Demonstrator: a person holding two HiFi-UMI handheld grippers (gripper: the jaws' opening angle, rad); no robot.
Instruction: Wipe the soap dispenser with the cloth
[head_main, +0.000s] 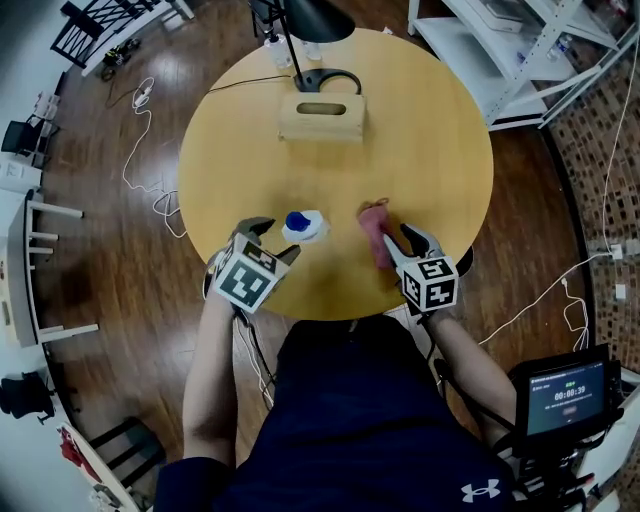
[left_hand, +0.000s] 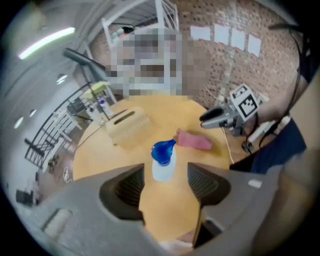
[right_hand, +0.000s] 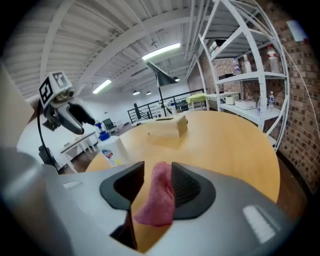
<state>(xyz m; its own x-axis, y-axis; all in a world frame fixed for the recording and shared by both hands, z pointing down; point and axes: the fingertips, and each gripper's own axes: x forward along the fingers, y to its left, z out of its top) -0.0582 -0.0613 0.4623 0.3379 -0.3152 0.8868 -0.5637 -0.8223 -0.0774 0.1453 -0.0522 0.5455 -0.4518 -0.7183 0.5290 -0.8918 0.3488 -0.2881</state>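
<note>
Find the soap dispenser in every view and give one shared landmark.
Head view: soap dispenser left of centre, near the front edge of the table.
Left gripper view: dead centre, just beyond the jaws.
Right gripper view: left of centre, beyond the jaws.
Shared landmark: the wooden box.

Tissue box (head_main: 321, 117), black lamp (head_main: 318, 18), round table (head_main: 430, 150)

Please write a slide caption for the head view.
Left claw open, facing the dispenser; right claw open around the pink cloth, on a round table.
</note>
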